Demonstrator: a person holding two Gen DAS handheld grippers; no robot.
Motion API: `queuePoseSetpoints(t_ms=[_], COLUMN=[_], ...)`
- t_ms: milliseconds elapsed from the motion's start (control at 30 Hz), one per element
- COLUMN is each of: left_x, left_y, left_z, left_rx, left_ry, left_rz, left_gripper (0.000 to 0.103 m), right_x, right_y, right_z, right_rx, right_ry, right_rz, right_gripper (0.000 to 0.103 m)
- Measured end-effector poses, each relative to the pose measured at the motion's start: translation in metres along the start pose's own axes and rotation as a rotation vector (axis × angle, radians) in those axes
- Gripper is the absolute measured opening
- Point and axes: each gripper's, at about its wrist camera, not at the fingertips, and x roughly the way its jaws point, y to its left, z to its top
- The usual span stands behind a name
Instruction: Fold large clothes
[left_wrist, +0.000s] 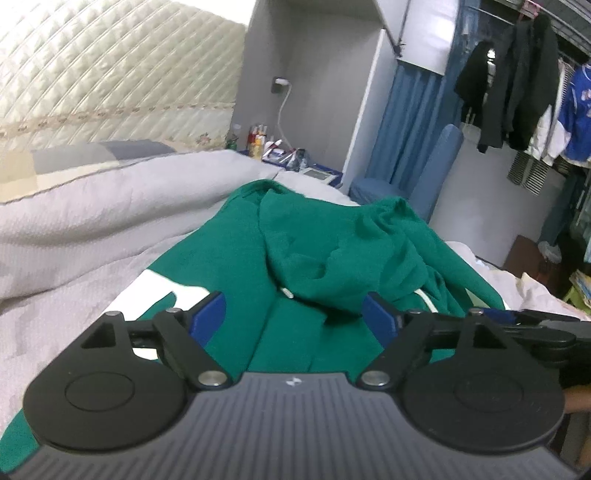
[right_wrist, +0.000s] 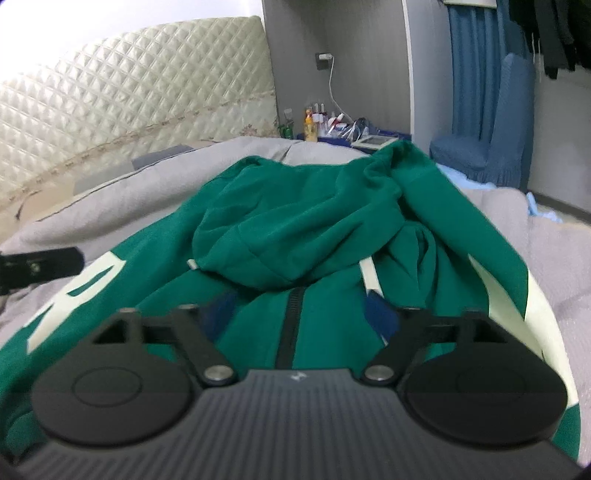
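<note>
I am working over the bed with the pale grey quilted cover (left_wrist: 92, 206), and the big green zip-up hoodie with white lettering (right_wrist: 317, 221) is lying spread across it, front up, hood end pointing away from me toward the cream padded headboard (right_wrist: 129, 110). The crumpled green hood (right_wrist: 288, 236) is flopping forward over the chest, bunching above the dark zipper (right_wrist: 291, 325). The white flat drawcord (right_wrist: 371, 277) is trailing down beside the zip.

My left tool (left_wrist: 295, 317) is hovering with its blue pads spread wide and nothing between them; my right tool (right_wrist: 303, 314) is likewise spread and empty, just above the zipper.

Risk, as I am judging it: folding with the hood bunched would be trapping a lump. Pinching only the top layer would be dragging the front open and skewing the fold. The drawcord could be snagging on a pad.
</note>
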Motion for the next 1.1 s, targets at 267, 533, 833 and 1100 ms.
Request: queuePoseSetpoints(t_ms=[267, 533, 833, 1100], left_x=[0.008, 0.033, 0.051, 0.061], left_y=[0.011, 0.021, 0.024, 0.033], left_z=[-0.006, -0.013, -0.016, -0.016], left_rx=[-0.014, -0.035, -0.06, -0.118], left_ry=[0.01, 0.061, 0.088, 0.096], left_rz=[-0.014, 0.005, 0.004, 0.009], left_gripper=[0.085, 0.085, 0.085, 0.085], right_x=[0.032, 0.079, 0.106, 0.092], right_y=[-0.002, 0.021, 0.029, 0.058], right_z=[0.004, 0.003, -0.002, -0.002], right_rx=[0.048, 0.018, -0.007, -0.231], right_ry=[0.038, 0.052, 0.008, -0.12], right_rz=[-0.041, -0.025, -0.054, -0.095], right_gripper=[0.103, 0.103, 0.103, 0.102])
